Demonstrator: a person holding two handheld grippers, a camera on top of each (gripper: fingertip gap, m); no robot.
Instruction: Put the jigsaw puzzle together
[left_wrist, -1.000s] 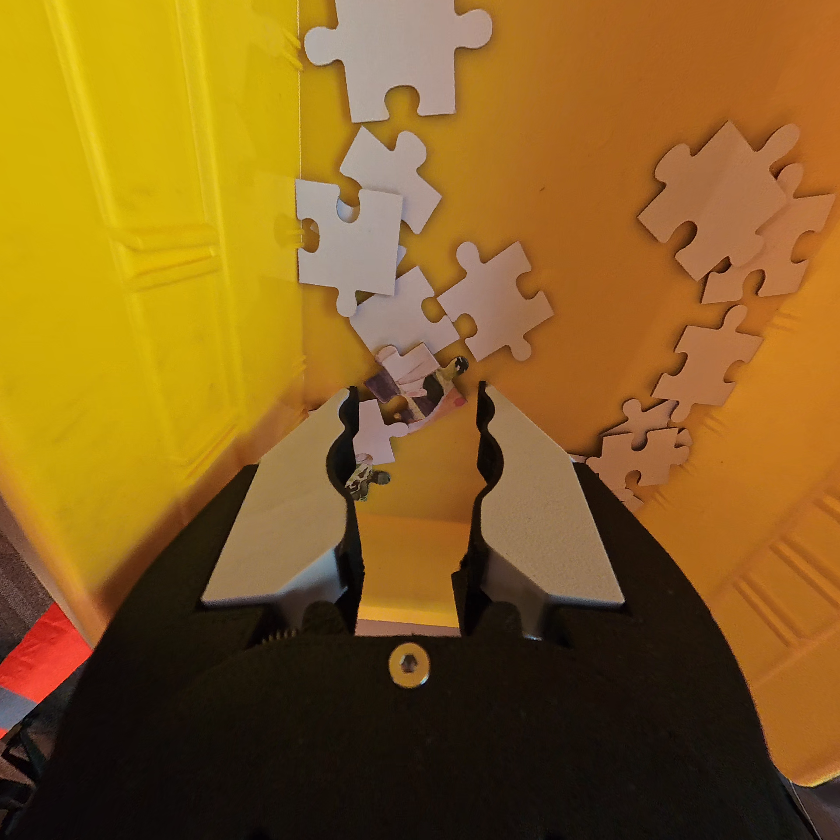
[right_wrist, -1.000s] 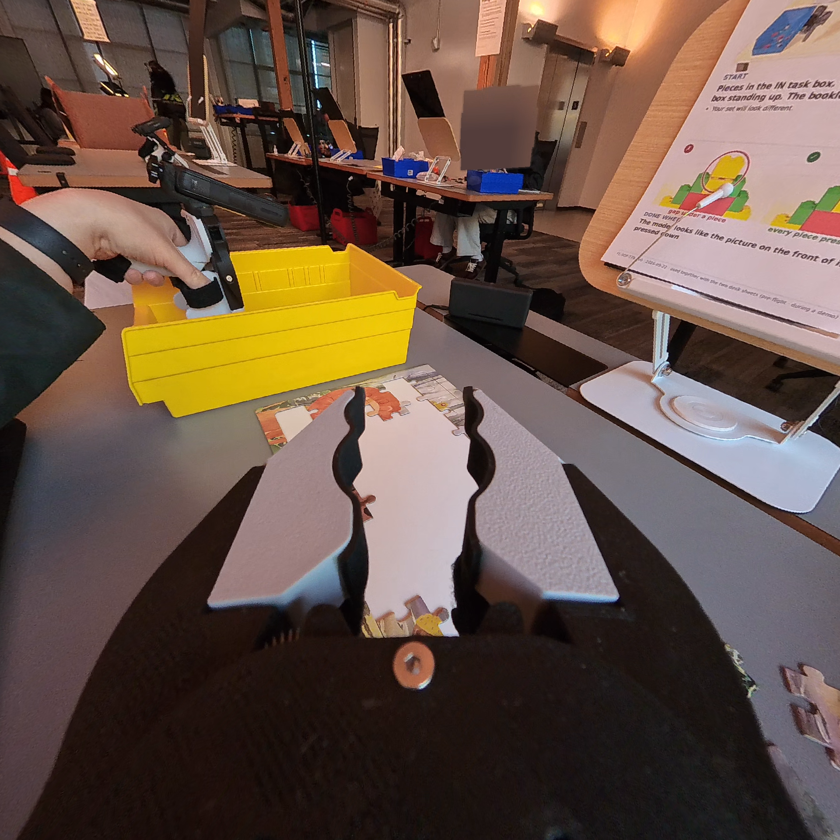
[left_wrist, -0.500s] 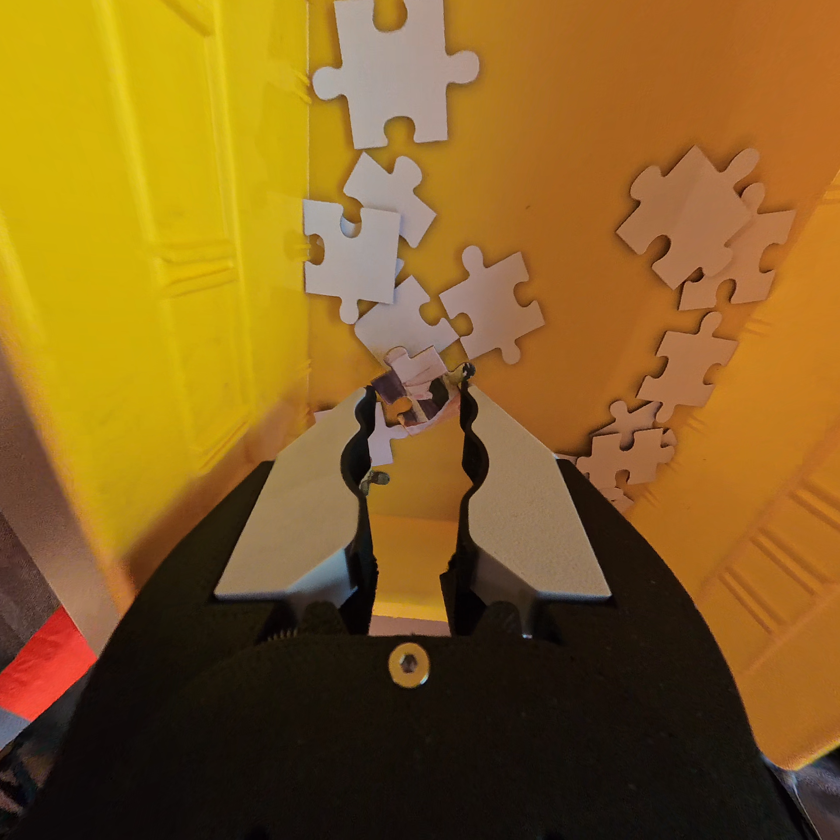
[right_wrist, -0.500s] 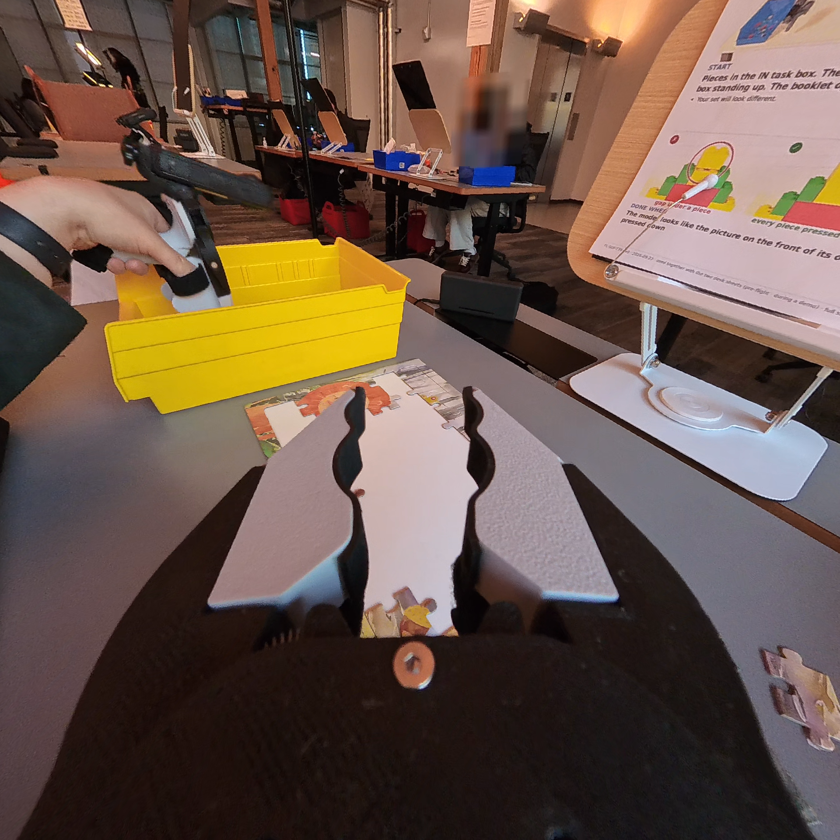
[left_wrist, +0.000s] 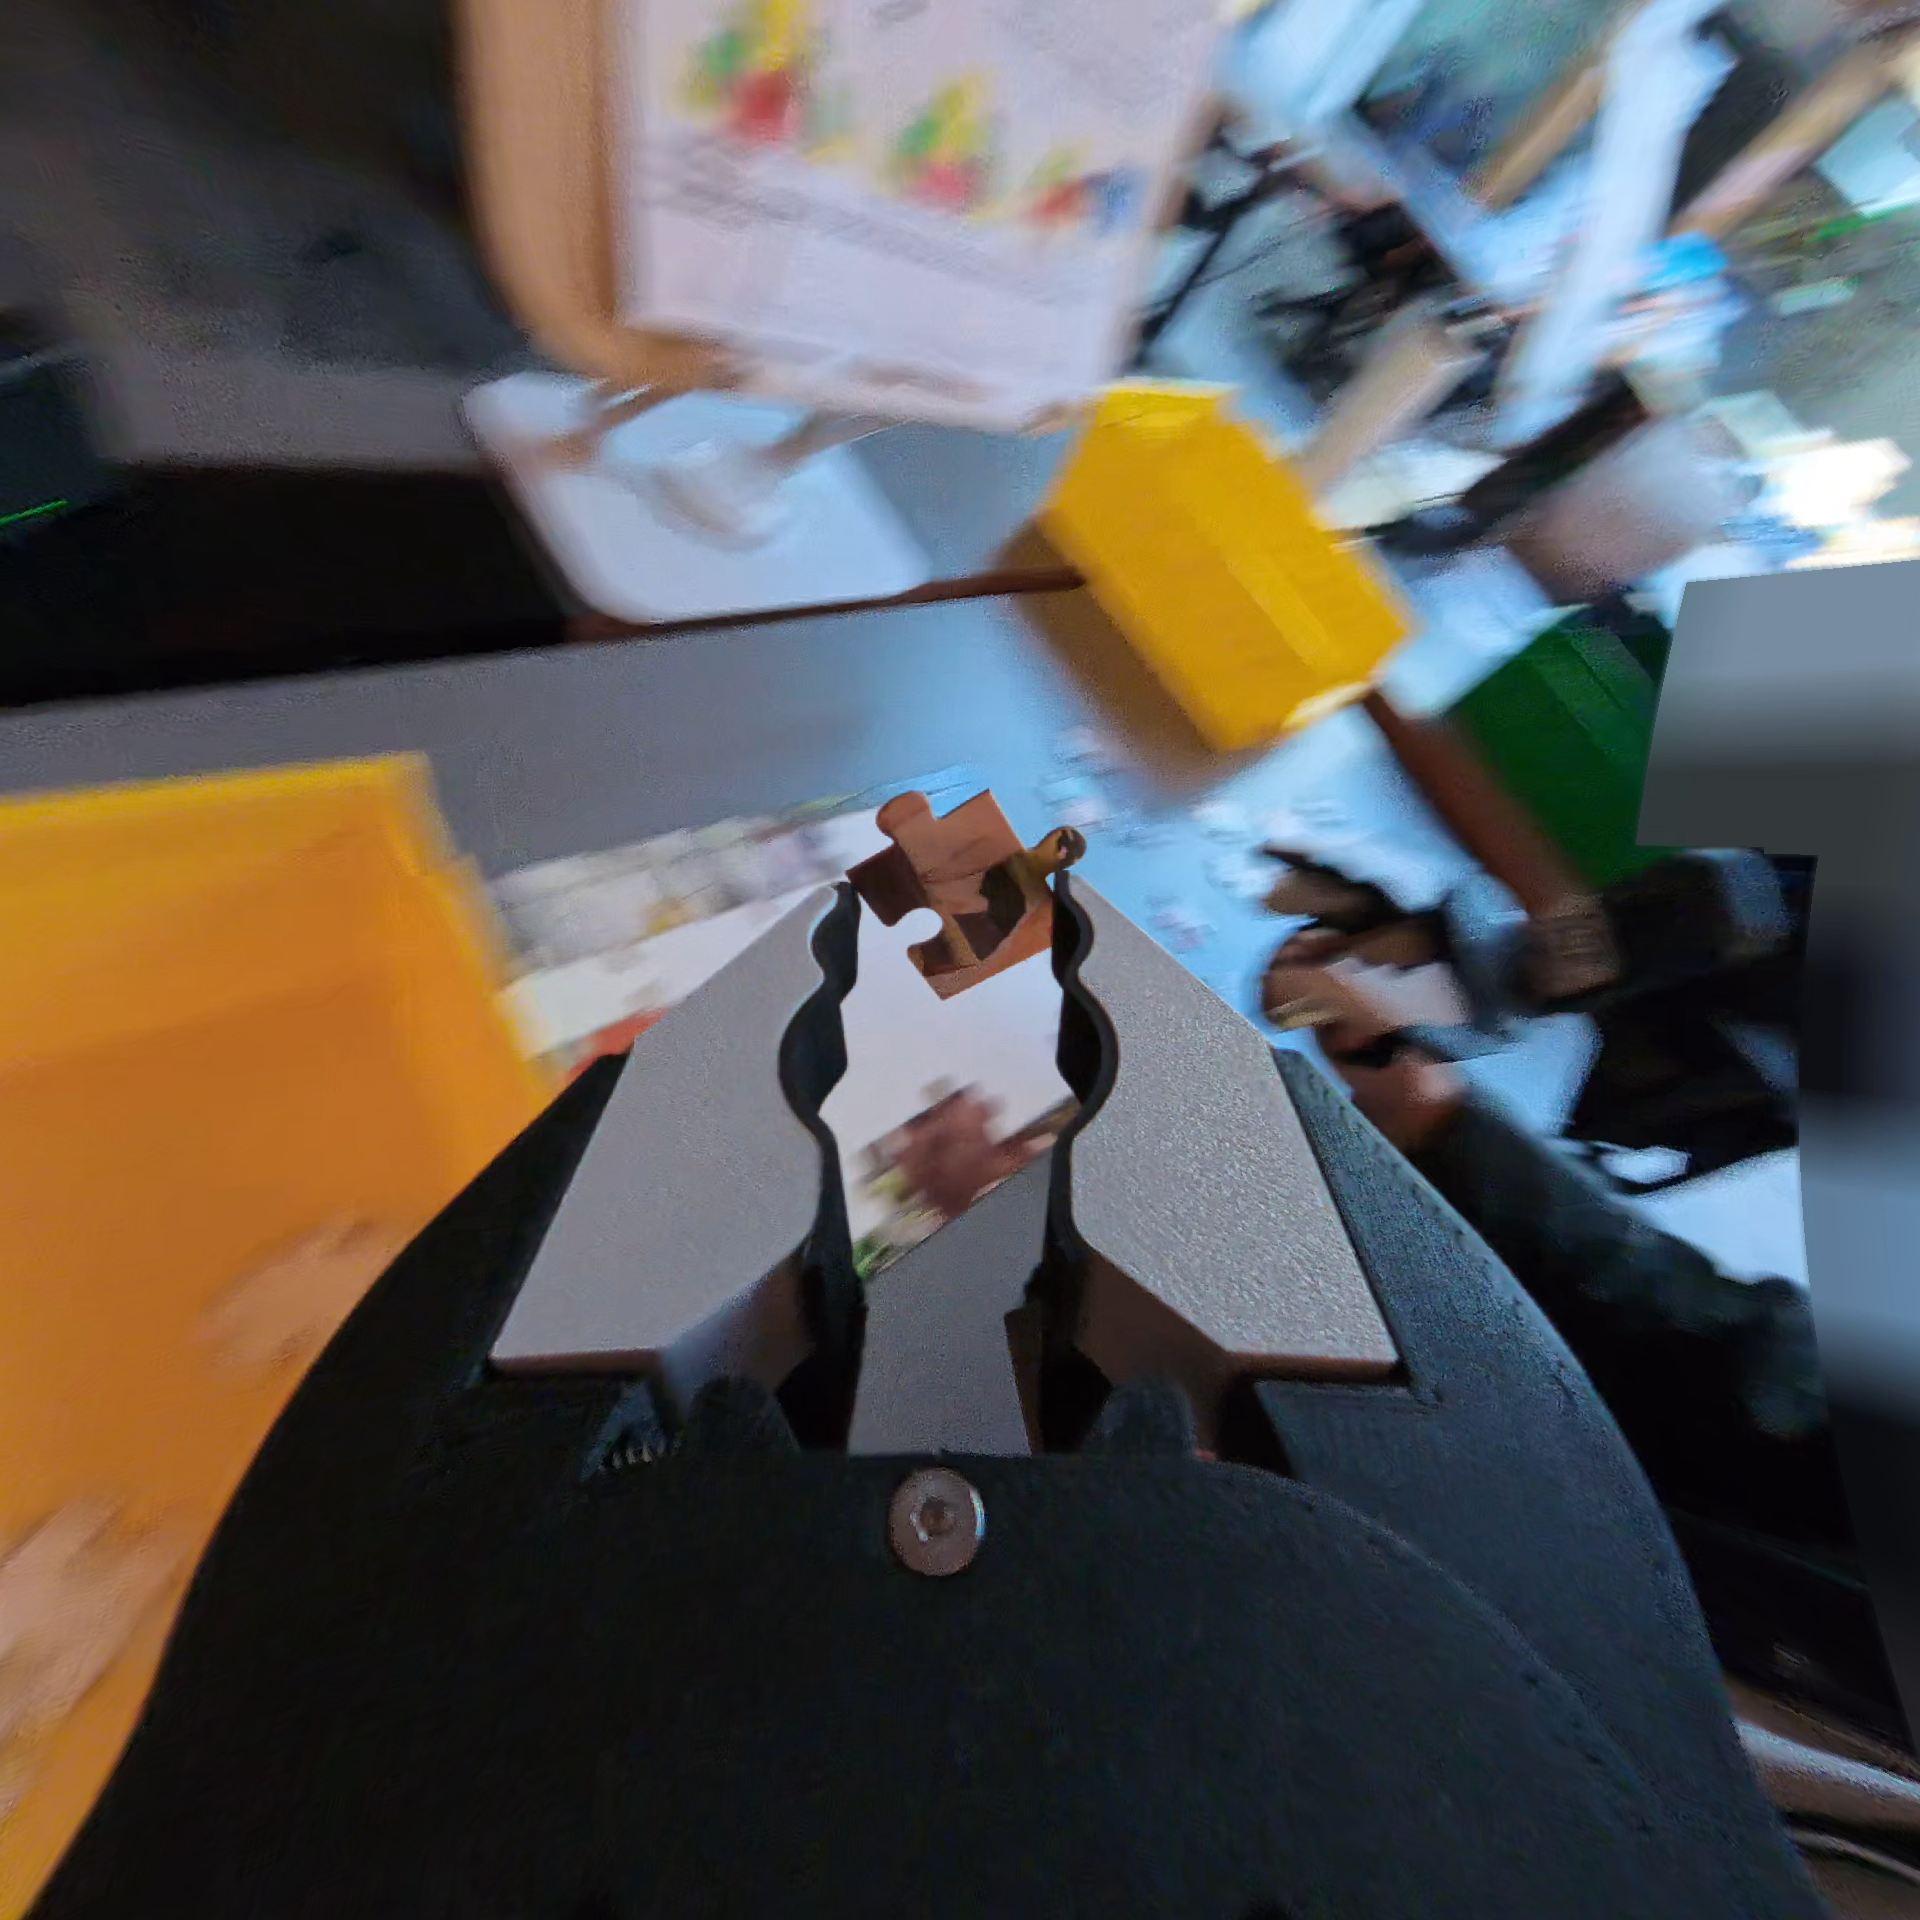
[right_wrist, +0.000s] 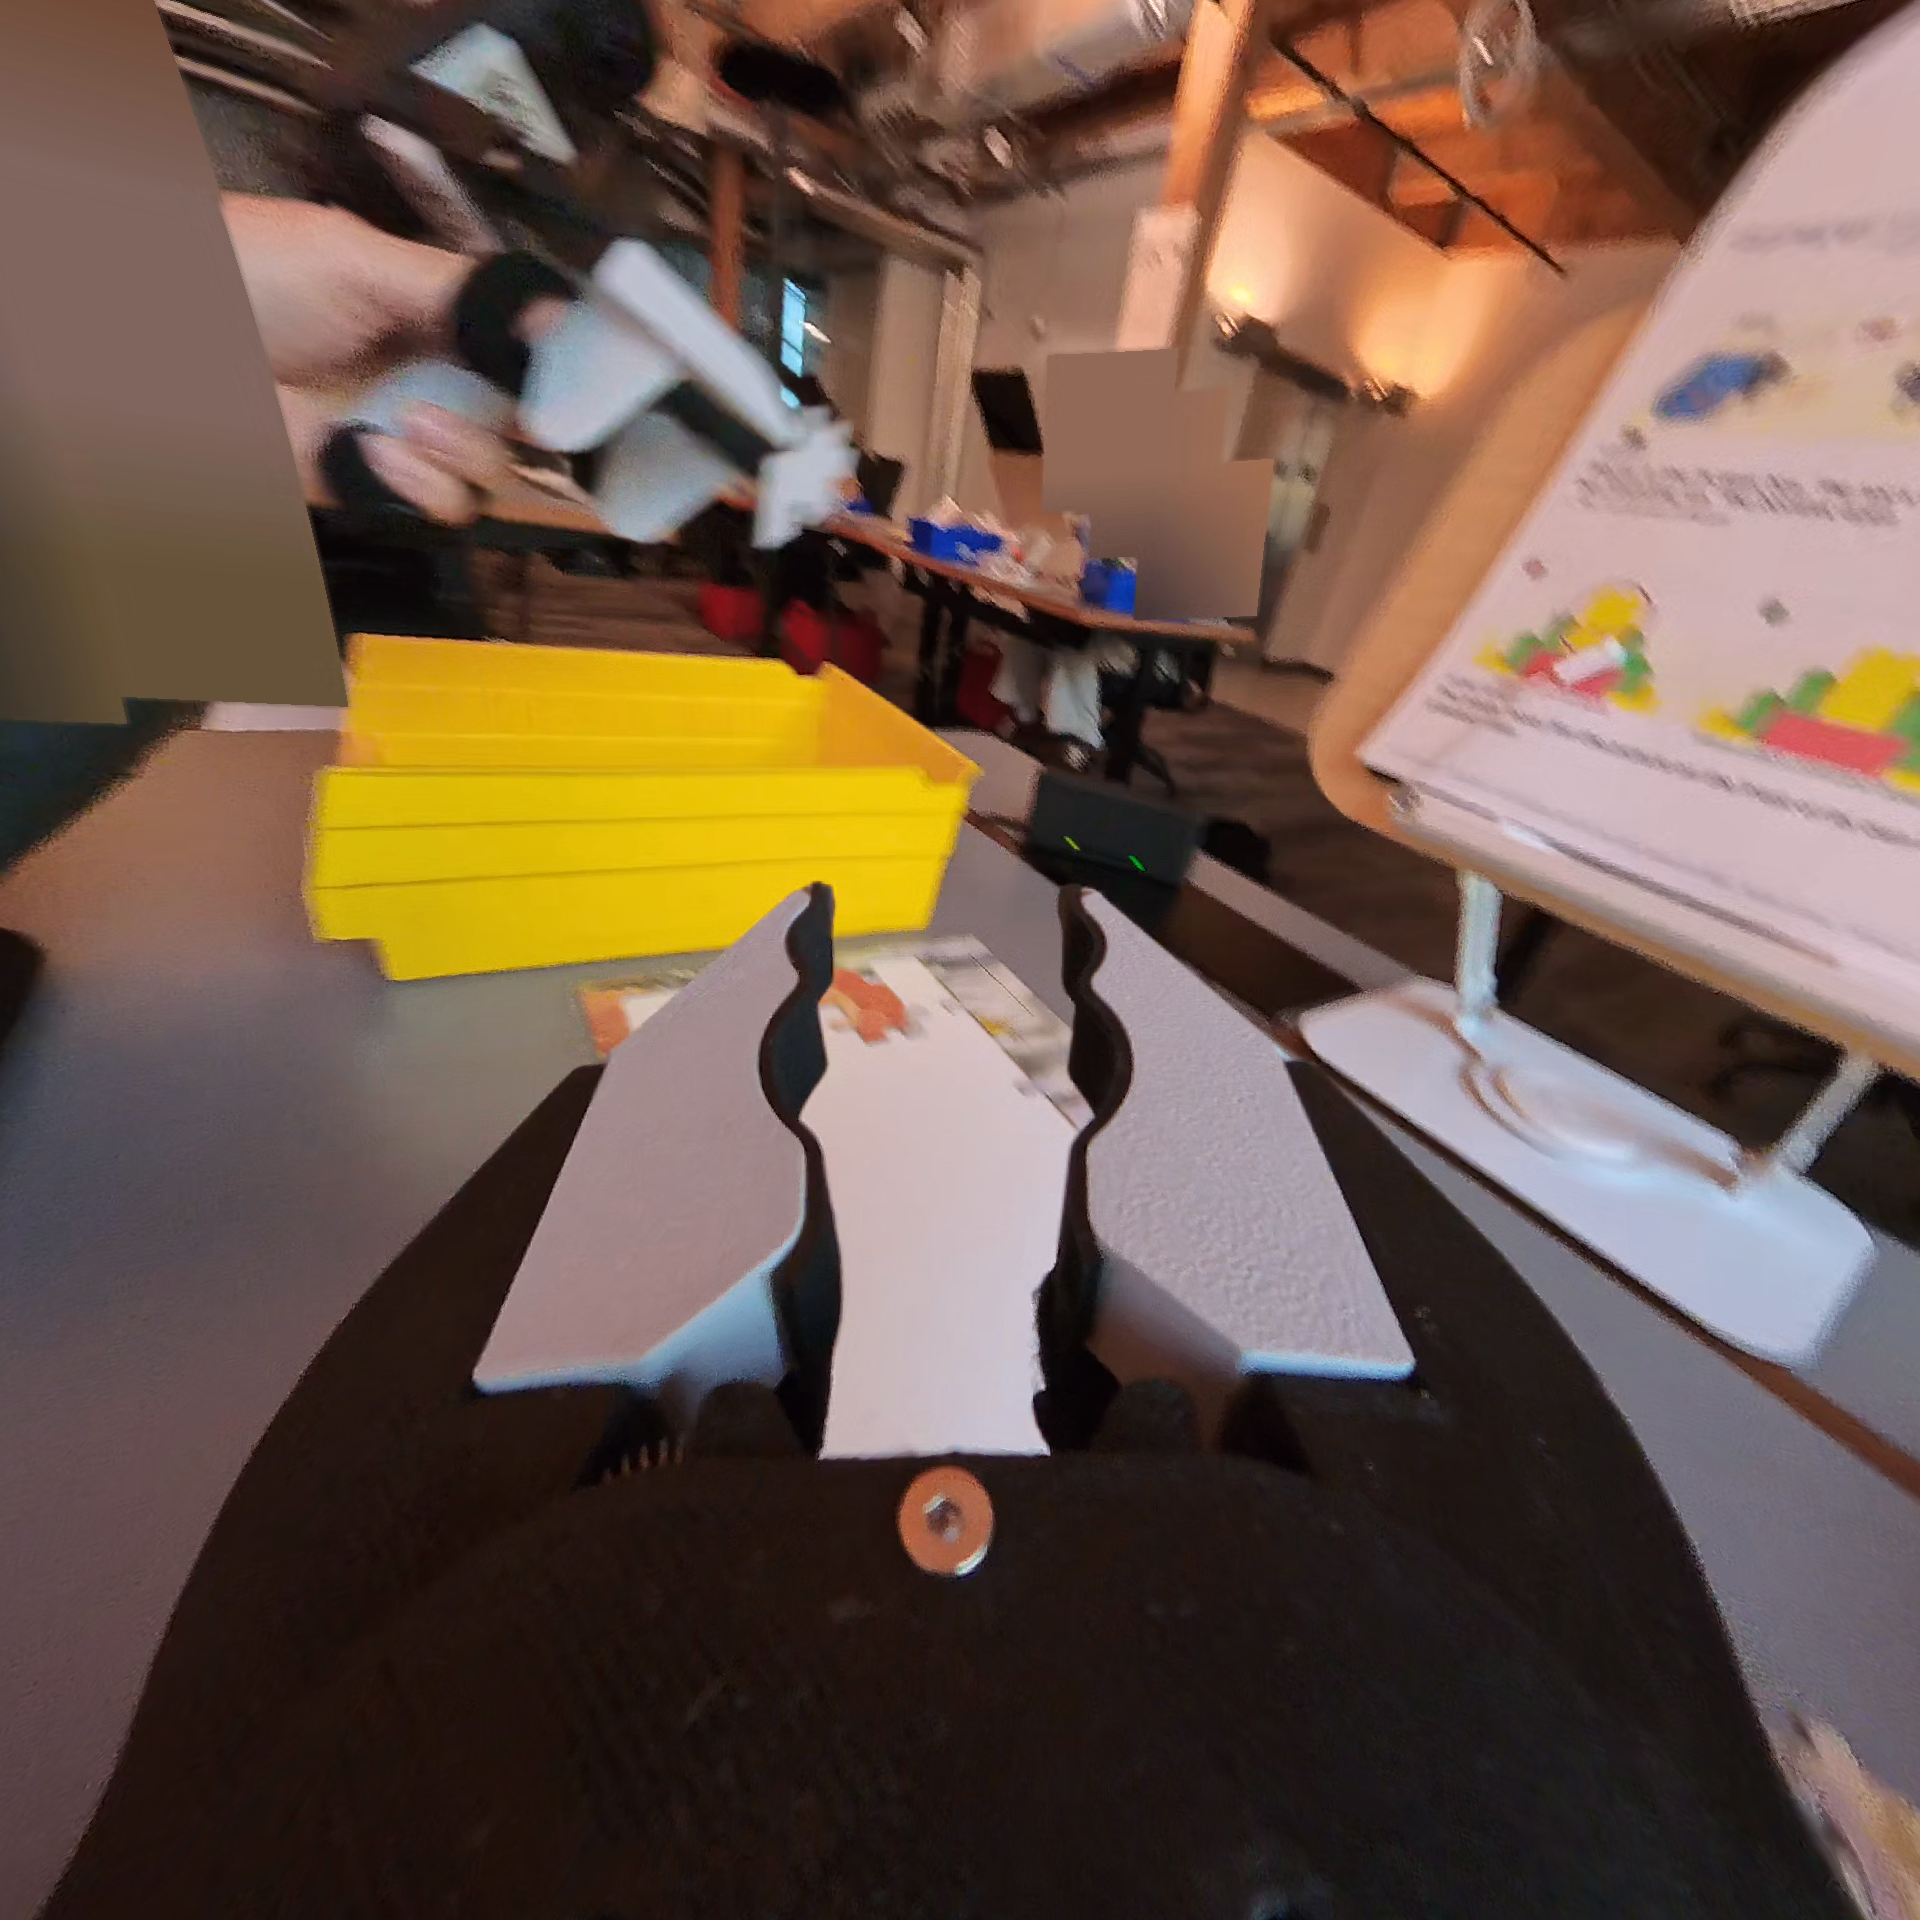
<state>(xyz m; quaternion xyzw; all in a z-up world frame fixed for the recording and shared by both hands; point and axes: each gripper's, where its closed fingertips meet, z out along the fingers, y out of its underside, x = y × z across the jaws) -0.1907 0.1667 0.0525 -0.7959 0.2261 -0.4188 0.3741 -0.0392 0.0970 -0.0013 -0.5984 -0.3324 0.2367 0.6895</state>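
One jigsaw piece (left_wrist: 961, 902) sits clamped at the very tips of your left gripper (left_wrist: 954, 902), at the centre of the left wrist view. It is tilted, and only its outer edges appear to be held. Below and behind it, the partly assembled puzzle board (left_wrist: 935, 1049) lies flat on the grey table (left_wrist: 727, 707), with its middle unfilled. At the left edge of that view is the yellow bin (left_wrist: 208, 1039).

Your right gripper (right_wrist: 943, 914) hangs above the same board (right_wrist: 935, 1122) with its fingers apart and nothing between them.

Risk: the tip hold looks shallow. Heavy blur in the left view suggests fast travel, so the piece could twist or drop. A tilted piece may also ride over neighbouring tabs rather than seating.
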